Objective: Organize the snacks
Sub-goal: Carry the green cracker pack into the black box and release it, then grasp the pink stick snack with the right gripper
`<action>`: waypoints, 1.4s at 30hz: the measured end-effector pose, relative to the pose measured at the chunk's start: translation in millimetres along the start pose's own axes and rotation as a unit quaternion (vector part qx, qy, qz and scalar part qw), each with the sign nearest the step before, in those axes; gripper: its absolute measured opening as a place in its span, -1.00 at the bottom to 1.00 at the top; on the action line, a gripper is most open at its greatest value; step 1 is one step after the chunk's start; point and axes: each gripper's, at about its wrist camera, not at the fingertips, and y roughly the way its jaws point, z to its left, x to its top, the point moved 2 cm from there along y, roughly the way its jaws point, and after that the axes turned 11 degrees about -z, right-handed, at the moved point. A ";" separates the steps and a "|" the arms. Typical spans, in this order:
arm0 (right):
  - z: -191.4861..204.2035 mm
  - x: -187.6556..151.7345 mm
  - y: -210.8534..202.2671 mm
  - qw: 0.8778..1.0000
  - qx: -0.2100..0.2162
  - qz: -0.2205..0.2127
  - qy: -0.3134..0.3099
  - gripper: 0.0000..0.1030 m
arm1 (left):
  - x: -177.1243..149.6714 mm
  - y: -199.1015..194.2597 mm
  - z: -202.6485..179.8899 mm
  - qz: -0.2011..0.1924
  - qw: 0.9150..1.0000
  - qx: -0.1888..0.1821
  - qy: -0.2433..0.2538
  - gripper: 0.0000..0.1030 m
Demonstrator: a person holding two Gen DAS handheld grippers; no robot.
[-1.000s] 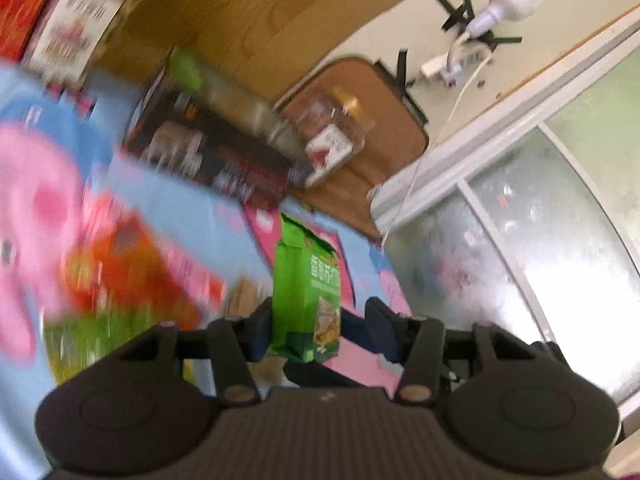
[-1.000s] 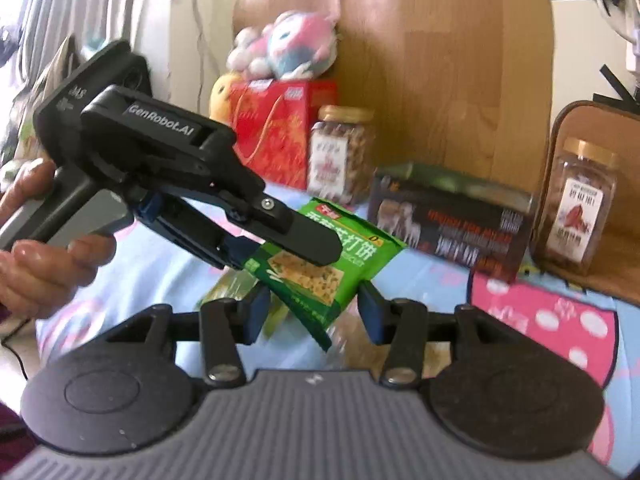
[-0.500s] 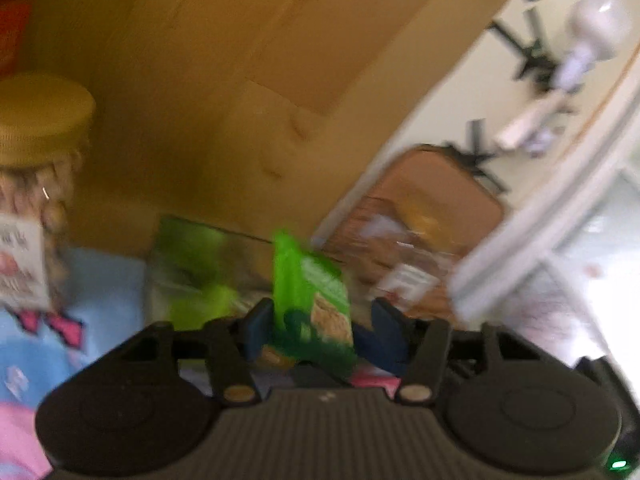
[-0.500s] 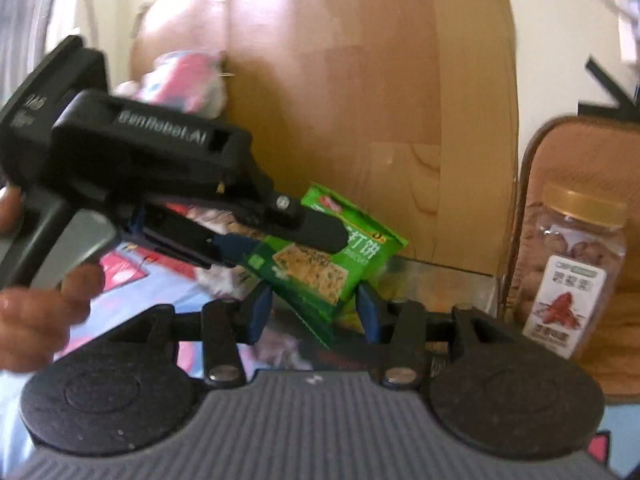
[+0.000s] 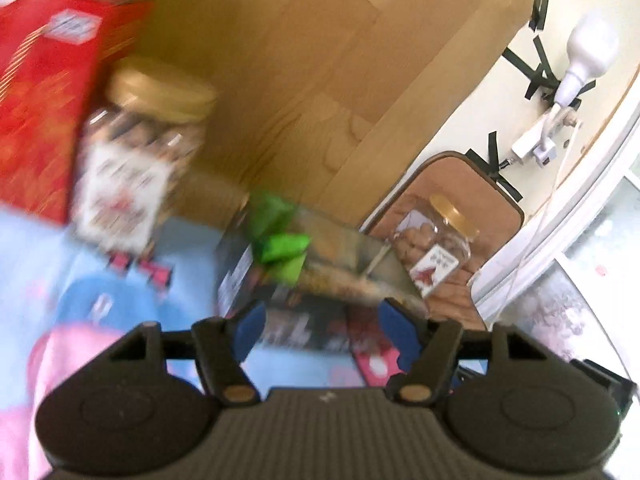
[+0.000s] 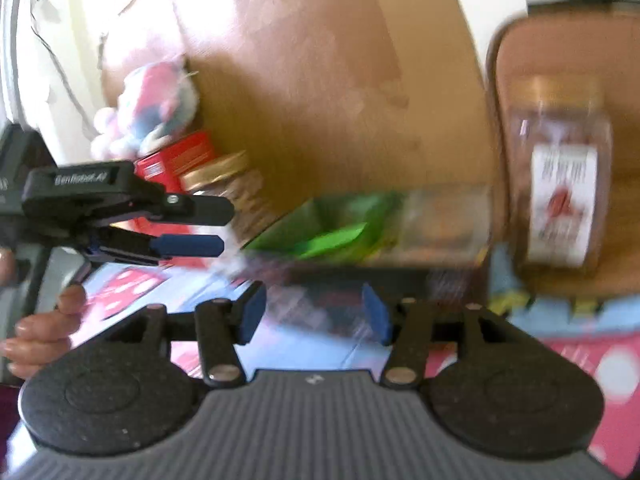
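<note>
The green cracker packet (image 5: 282,246) lies blurred on top of the dark flat box (image 5: 304,300), against the wooden board; it also shows in the right wrist view (image 6: 332,236) on the same box (image 6: 360,280). My left gripper (image 5: 322,330) is open and empty, a short way back from the packet. In the right wrist view the left gripper (image 6: 220,226) sits to the left of the packet with its jaws apart. My right gripper (image 6: 314,314) is open and empty, in front of the box.
A gold-lidded jar (image 5: 132,176) and a red box (image 5: 44,100) stand left of the dark box. Another jar (image 5: 434,246) stands right on a brown board (image 5: 472,184); it shows in the right wrist view (image 6: 560,184). A plush toy (image 6: 156,96) tops the red box. A patterned blue-pink cloth (image 5: 80,300) covers the surface.
The left gripper has opened and let go of the green packet, which now rests on the dark box. Both grippers have drawn back slightly.
</note>
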 end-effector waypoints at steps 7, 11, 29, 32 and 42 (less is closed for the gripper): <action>21.7 -40.9 1.2 0.995 0.038 0.082 0.040 0.10 | -52.9 -44.3 45.6 0.026 0.998 0.033 -0.056 0.37; 45.2 -60.3 3.7 0.993 0.026 0.110 -0.013 -0.15 | -75.2 -47.4 62.1 0.038 0.995 0.034 -0.083 0.37; 9.0 -61.1 -3.4 0.969 0.043 0.110 0.219 -0.49 | -53.2 -34.9 38.0 0.044 0.991 -0.003 -0.128 0.54; 5.2 -64.3 -3.2 0.961 0.056 0.114 0.244 -0.49 | -58.2 -14.9 34.3 0.068 0.989 0.003 -0.133 0.54; 12.9 -46.7 -12.6 0.963 0.085 0.112 0.230 -0.49 | -53.7 1.2 15.8 0.084 0.990 0.000 -0.114 -0.32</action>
